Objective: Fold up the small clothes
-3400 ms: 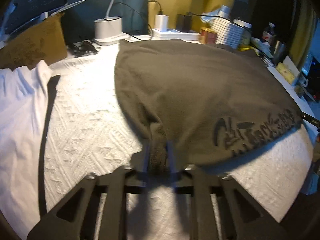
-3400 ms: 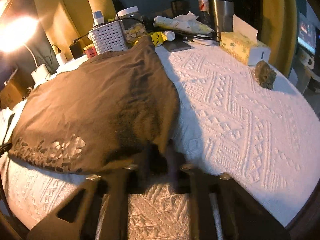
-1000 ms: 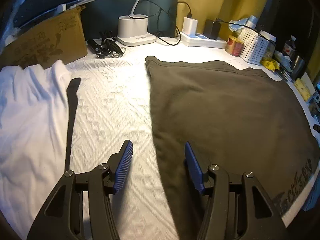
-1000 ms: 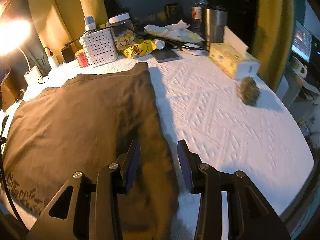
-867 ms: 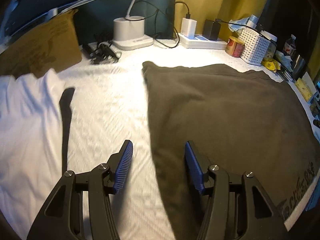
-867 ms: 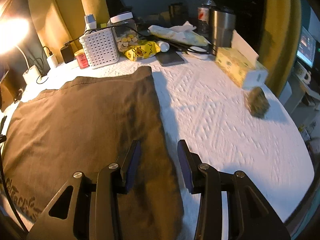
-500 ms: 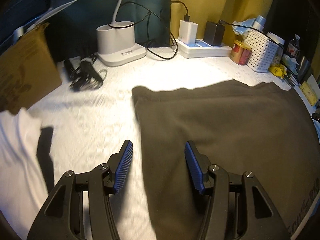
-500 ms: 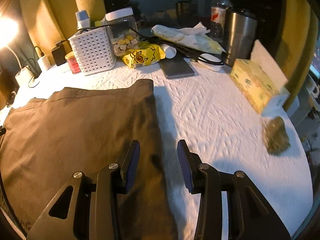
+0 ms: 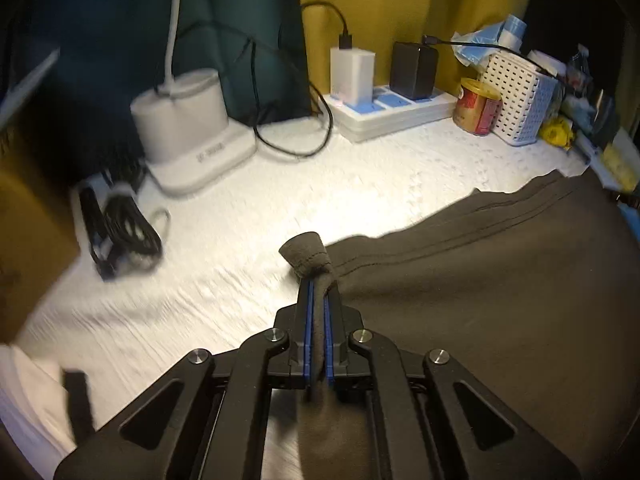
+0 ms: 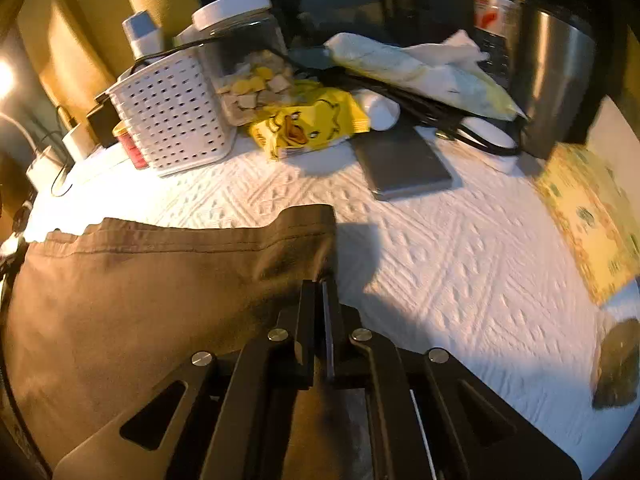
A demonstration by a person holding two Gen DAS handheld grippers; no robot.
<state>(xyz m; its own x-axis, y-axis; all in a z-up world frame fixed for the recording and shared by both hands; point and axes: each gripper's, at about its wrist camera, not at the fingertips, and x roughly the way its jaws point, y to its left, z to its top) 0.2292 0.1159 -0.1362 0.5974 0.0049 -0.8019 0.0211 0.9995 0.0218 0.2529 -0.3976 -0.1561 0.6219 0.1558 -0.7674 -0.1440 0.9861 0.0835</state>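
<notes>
— What is the left gripper (image 9: 316,300) doing?
— Its jaws are pressed together on a far corner of the brown garment (image 9: 500,280). A small bunch of the hemmed cloth sticks out just past the fingertips, and the rest of the garment spreads off to the right of the fingers, lying on the white textured cover (image 9: 248,216).
— And the right gripper (image 10: 322,292)?
— Clamped as well, on the garment's (image 10: 132,292) other far corner. The stitched hem runs off to the left of that gripper, and bare white cover (image 10: 460,264) lies to its right.
— What sits ahead of the left gripper?
— A white lamp base (image 9: 192,124) ahead and to the left, a white power strip (image 9: 392,110) ahead and to the right, and a red can (image 9: 478,106) beside a white perforated basket (image 9: 516,100) farther right.
— And ahead of the right gripper?
— The same basket (image 10: 172,116) up to the left, a yellow duck packet (image 10: 308,124) nearly straight ahead, a grey flat device (image 10: 404,160) just right of that, and a steel tumbler (image 10: 556,80) far right.
</notes>
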